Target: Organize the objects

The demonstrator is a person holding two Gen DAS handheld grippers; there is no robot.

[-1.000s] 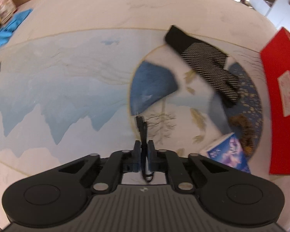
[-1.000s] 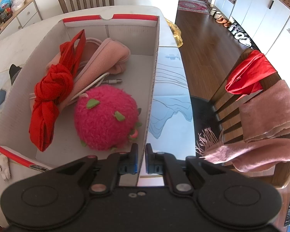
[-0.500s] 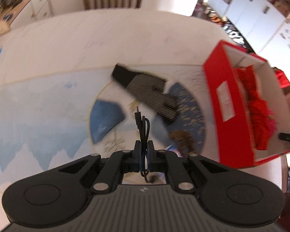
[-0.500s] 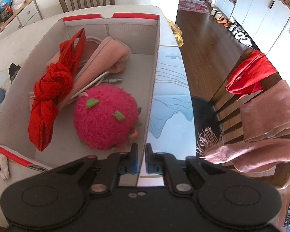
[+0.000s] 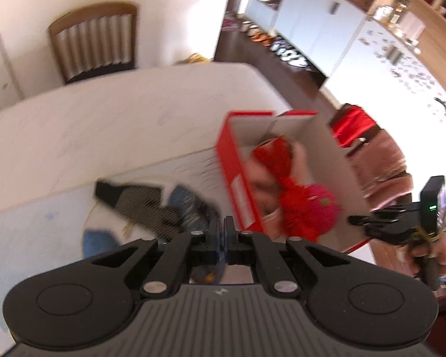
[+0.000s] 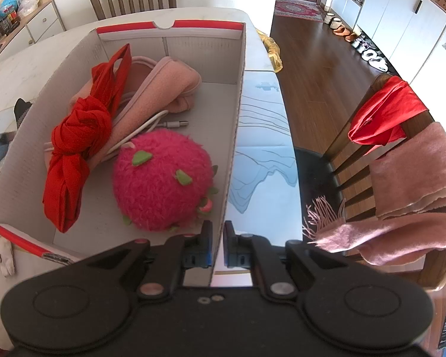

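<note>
My left gripper [image 5: 221, 232], jaws pinched to a narrow slit with nothing I can make out between them, hangs over the pale table [image 5: 104, 125]. The open red cardboard shoebox [image 5: 232, 163] lies just ahead and to the right, its long axis running near to far. My right gripper [image 6: 218, 238] is the closer hand, clamped on the box's right wall at the near end. Inside sit a fuzzy pink plush fruit [image 6: 160, 178] and a knotted red cloth [image 6: 77, 136]. A black patterned knit glove [image 5: 142, 205] lies left of the box, outside it.
</note>
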